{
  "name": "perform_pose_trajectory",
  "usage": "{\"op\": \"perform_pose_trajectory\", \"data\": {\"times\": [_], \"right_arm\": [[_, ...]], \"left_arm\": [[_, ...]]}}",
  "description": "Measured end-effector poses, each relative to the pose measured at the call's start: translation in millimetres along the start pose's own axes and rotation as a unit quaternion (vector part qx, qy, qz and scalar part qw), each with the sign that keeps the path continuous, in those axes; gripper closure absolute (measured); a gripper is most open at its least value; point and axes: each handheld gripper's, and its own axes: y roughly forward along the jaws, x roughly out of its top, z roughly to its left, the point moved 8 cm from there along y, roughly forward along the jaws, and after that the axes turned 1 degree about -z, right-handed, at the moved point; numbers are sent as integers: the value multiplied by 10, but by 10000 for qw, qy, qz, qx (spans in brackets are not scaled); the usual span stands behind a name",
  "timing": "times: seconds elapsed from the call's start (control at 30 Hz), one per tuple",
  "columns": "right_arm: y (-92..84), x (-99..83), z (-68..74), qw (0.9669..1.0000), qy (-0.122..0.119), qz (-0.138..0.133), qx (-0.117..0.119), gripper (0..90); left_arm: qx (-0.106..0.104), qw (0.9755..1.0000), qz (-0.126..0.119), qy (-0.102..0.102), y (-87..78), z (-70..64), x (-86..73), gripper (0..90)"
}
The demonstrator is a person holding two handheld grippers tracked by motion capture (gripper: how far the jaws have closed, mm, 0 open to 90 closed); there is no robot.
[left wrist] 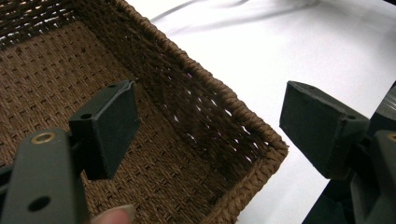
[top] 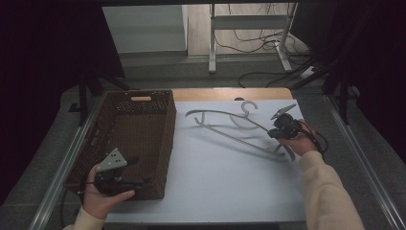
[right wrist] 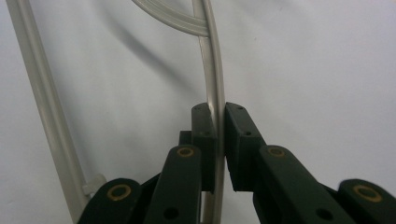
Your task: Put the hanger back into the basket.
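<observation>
The right gripper [top: 279, 129] is clamped on the upper arm of a pale plastic hanger [top: 230, 125]; in the right gripper view its two black pads pinch the thin translucent bar [right wrist: 215, 100] squarely, with no gap either side. The hanger lies on the white sheet [top: 225, 177] just right of the woven basket [top: 158, 158], its hook toward the far edge of the sheet and its long bottom bar running away from the basket toward the person's right hand. Between the basket's right wall and the hanger's nearest tip there is a narrow strip of bare sheet; nearer the person the sheet is wide open. The left gripper [top: 136, 171] hangs over the basket's near right corner [left wrist: 261, 149], jaws spread wide and gripping nothing.
</observation>
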Motion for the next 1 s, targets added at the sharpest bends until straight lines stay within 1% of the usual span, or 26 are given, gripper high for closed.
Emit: {"op": "perform_pose_trajectory", "data": {"times": [0.03,0.2,0.23,0.3,0.33,0.37,0.43,0.47,0.53,0.57,0.63,0.67,0.73,0.77,0.83,0.9,1.0], "right_arm": [[-23,9,4,10000,30,-39,11,830],[-156,39,44,9998,-46,-199,12,829],[-215,41,65,9997,-80,-250,17,829],[-244,41,76,9996,-71,-282,16,829],[-301,38,95,9993,-77,-353,15,829],[-301,38,95,9993,-77,-353,15,829],[-381,25,115,9991,-74,-415,7,829],[-381,25,115,9991,-74,-415,7,829],[-467,27,151,9986,-132,-503,2,829],[-467,27,151,9986,-132,-503,2,829],[-529,34,184,9982,-173,-580,13,829],[-582,37,223,9978,-189,-642,36,829],[-604,33,243,9976,-195,-657,31,829],[-650,24,282,9973,-259,-684,9,828],[-665,22,299,9972,-258,-697,15,828],[-703,16,333,9967,-312,-755,15,828],[-770,-7,394,9957,-320,-867,52,828]], "left_arm": [[0,10000,0,3,1,-2,1,194],[1,10000,-2,-3,1,-1,3,194],[4,10000,-1,5,-1,-2,4,194],[2,10000,-10,-1,-1,-4,6,194],[2,10000,-14,-1,-2,-6,8,194],[2,10000,-14,-1,-3,-6,8,194],[-2,10000,-16,-4,-3,-6,8,194],[-2,10000,-16,-6,-3,-4,8,194],[-9,10000,-20,-12,-4,-3,9,194],[-15,10000,-22,-20,-5,-3,9,194],[-22,10000,-23,-29,-5,-2,9,194],[-27,10000,-26,-33,-4,-4,10,194],[-29,10000,-26,-33,-4,-5,11,194],[-32,10000,-25,-30,-4,-6,11,194],[-34,10000,-26,-33,-4,-6,11,193],[-40,10000,-28,-38,-3,-6,12,193],[-44,10000,-31,-42,-5,-7,13,193]]}}
